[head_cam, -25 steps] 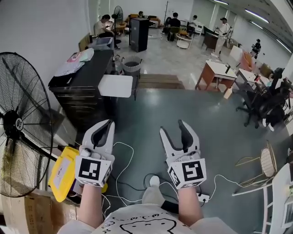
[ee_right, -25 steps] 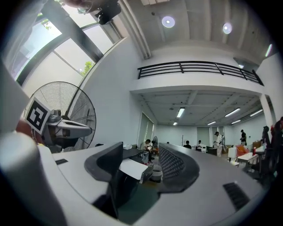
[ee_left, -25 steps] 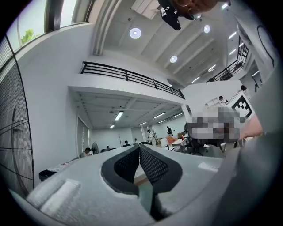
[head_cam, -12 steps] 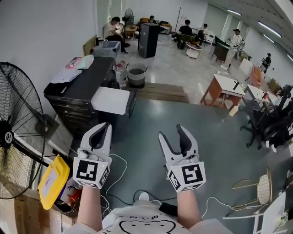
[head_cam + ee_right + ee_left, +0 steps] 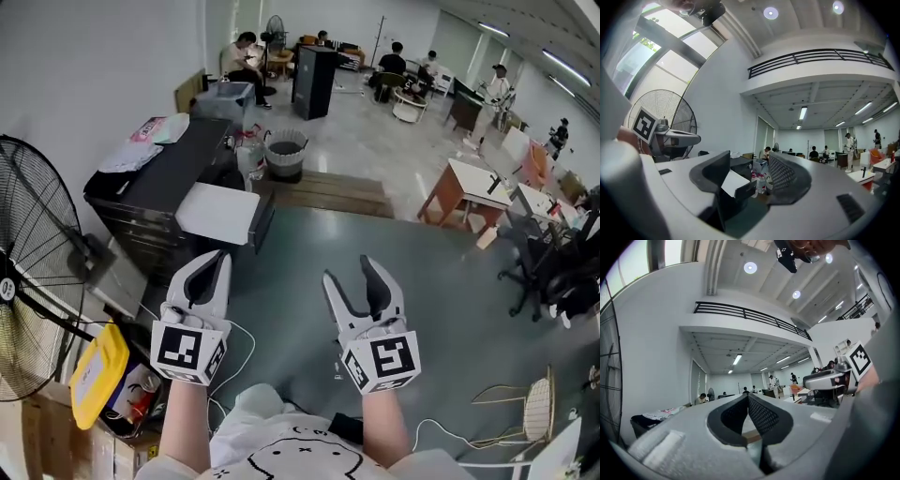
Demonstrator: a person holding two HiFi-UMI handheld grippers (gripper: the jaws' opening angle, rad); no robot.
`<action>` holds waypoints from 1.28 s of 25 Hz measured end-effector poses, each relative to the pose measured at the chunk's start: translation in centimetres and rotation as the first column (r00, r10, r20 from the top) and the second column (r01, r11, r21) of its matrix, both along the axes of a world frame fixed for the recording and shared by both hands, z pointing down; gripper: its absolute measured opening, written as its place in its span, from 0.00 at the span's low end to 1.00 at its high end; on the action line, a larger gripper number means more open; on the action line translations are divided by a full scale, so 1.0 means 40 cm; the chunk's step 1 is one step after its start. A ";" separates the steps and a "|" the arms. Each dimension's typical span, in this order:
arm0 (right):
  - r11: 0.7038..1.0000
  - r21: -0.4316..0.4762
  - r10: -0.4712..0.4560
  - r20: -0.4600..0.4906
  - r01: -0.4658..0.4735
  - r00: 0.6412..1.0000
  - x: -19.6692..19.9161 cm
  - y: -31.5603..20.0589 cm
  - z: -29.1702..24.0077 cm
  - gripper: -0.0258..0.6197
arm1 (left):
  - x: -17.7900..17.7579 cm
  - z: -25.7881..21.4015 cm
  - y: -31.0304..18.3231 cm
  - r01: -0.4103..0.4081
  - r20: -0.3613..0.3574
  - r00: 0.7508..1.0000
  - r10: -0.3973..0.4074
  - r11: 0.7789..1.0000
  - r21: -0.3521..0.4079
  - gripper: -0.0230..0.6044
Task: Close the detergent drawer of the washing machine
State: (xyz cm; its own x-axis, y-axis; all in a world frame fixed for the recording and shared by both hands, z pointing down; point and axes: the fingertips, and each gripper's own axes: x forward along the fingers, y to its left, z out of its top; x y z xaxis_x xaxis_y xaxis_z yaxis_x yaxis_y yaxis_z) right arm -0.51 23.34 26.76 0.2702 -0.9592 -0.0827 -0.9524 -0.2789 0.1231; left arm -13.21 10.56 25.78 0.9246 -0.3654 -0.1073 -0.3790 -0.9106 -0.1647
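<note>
No washing machine or detergent drawer can be made out in any view. In the head view both grippers are held out level over the grey-green floor, side by side. My left gripper (image 5: 217, 256) has its two jaws closed tip to tip with nothing between them, and in the left gripper view (image 5: 748, 396) the dark pads meet. My right gripper (image 5: 352, 272) stands open and empty, and the right gripper view (image 5: 747, 164) shows a clear gap between its pads. A white-topped, dark-sided box (image 5: 217, 212) stands just ahead of the left gripper.
A black cabinet (image 5: 155, 183) with cloths on it lines the left wall. A large standing fan (image 5: 33, 272) and a yellow container (image 5: 98, 370) are at the near left. Cables (image 5: 242, 342) lie on the floor. Ahead are a bin (image 5: 286, 150), a wooden platform (image 5: 328, 192), desks (image 5: 478, 186), chairs and people.
The whole view has moved forward through the room. The fan, yellow container and cables slid toward the lower left, and the cabinet came nearer. Both grippers keep the same pose.
</note>
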 end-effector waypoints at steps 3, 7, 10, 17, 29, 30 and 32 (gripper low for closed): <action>1.000 -0.006 -0.007 0.026 0.007 1.000 0.022 -0.017 0.019 0.41 | 0.019 0.009 -0.019 0.007 0.001 1.000 -0.007 1.000 -0.005 0.06; 1.000 -0.012 -0.021 0.022 0.021 1.000 0.044 -0.052 0.032 0.41 | 0.040 0.019 -0.059 0.016 -0.002 1.000 -0.016 1.000 -0.012 0.06; 1.000 -0.014 -0.024 0.021 0.024 1.000 0.070 -0.090 0.037 0.41 | 0.064 0.027 -0.097 0.017 -0.007 1.000 -0.017 1.000 -0.014 0.06; 0.998 -0.024 -0.052 0.010 0.052 0.999 0.150 -0.221 0.048 0.41 | 0.149 0.047 -0.240 0.030 -0.018 0.999 -0.031 0.999 -0.037 0.06; 0.992 -0.081 -0.084 0.101 0.093 0.991 0.344 -0.525 0.119 0.41 | 0.301 0.090 -0.568 0.099 0.008 0.995 -0.098 0.992 -0.082 0.06; 0.992 -0.088 -0.084 0.109 0.094 0.990 0.360 -0.549 0.128 0.41 | 0.313 0.097 -0.592 0.101 0.013 0.995 -0.100 0.991 -0.086 0.06; 0.990 -0.104 -0.087 0.122 0.100 0.989 0.387 -0.600 0.149 0.41 | 0.334 0.114 -0.640 0.103 0.021 0.995 -0.101 0.989 -0.102 0.06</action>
